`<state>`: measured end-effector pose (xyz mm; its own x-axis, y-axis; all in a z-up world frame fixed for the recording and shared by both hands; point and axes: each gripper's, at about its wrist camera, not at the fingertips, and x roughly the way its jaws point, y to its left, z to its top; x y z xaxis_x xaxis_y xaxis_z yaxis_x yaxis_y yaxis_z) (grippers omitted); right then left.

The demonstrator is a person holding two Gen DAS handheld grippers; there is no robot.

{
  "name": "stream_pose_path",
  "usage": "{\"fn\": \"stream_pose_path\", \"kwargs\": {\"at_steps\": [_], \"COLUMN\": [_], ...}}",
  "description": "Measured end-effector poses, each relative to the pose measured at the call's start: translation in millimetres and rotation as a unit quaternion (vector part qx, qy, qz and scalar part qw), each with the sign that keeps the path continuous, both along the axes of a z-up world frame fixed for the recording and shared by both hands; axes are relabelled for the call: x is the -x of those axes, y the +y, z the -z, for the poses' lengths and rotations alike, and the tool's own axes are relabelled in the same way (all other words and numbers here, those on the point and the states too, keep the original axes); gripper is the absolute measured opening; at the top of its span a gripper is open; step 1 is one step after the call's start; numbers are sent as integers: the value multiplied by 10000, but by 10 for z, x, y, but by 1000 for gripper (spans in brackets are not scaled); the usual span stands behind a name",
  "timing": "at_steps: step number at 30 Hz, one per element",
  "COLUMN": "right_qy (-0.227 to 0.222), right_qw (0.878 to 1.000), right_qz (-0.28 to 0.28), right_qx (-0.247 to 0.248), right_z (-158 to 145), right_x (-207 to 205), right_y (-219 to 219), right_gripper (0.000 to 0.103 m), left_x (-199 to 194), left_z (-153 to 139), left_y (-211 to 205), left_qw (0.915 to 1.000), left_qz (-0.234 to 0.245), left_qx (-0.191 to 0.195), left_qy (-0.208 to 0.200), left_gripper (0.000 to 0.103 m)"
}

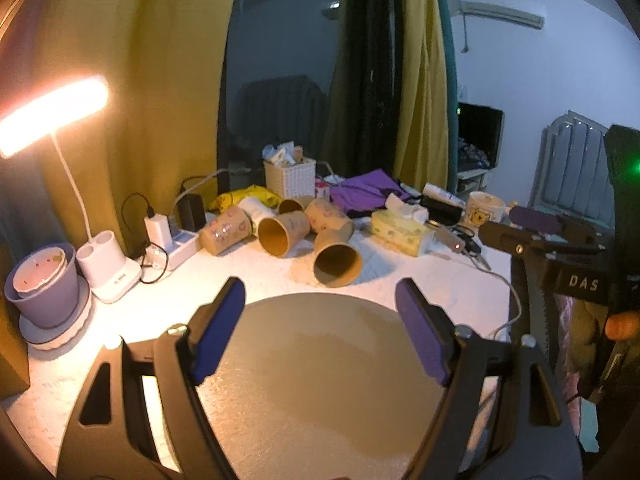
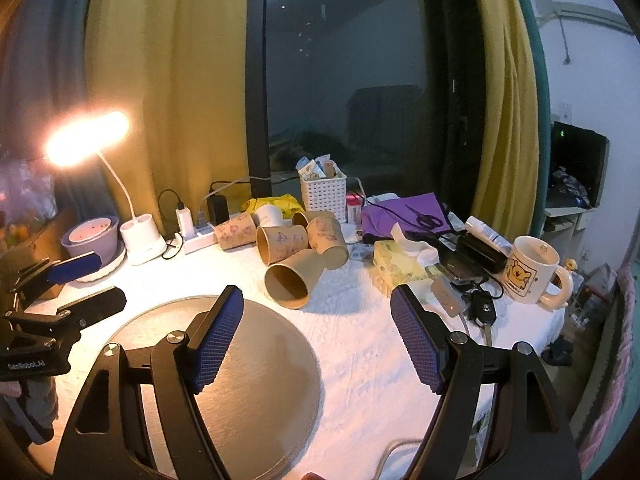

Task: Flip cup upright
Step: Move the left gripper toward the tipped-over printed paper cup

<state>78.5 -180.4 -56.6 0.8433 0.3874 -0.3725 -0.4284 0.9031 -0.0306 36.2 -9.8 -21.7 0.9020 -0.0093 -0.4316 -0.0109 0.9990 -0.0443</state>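
Note:
Several brown paper cups lie on their sides in a pile at the middle of the white table. The nearest cup (image 1: 336, 258) (image 2: 292, 278) points its open mouth toward me; another cup (image 1: 282, 232) (image 2: 280, 242) lies just behind it. A round grey disc (image 1: 320, 380) (image 2: 248, 360) lies on the table in front of the pile. My left gripper (image 1: 320, 332) is open and empty above the disc, short of the cups. My right gripper (image 2: 316, 336) is open and empty, near the disc's right edge, with the nearest cup ahead of it. The left gripper also shows at the left edge of the right wrist view (image 2: 86, 284).
A lit desk lamp (image 2: 86, 138) and a purple pot (image 2: 94, 236) stand at the left. A power strip (image 2: 196, 236), a white basket (image 2: 323, 194), purple cloth (image 2: 404, 212), a tissue box (image 2: 400, 266), keys and a white mug (image 2: 530, 276) crowd the back and right.

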Motion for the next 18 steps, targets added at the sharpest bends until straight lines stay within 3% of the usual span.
{"fn": "stream_pose_path", "kwargs": {"at_steps": [9,18], "right_qy": [369,904], "right_qw": [9992,9951], "right_qz": [-79,-349], "right_qx": [137,173], "right_z": [208,316], "right_x": [-738,-1656], "right_y": [-171,-278], "right_gripper": [79,79], "left_x": [-774,-1827], "left_z": [7,83], "left_y": [18,-33], "left_qw": [9961,9874], "left_qz": [25,-122], "left_qx": [143,341], "left_qy": [868,1541], "left_gripper": [79,79]}}
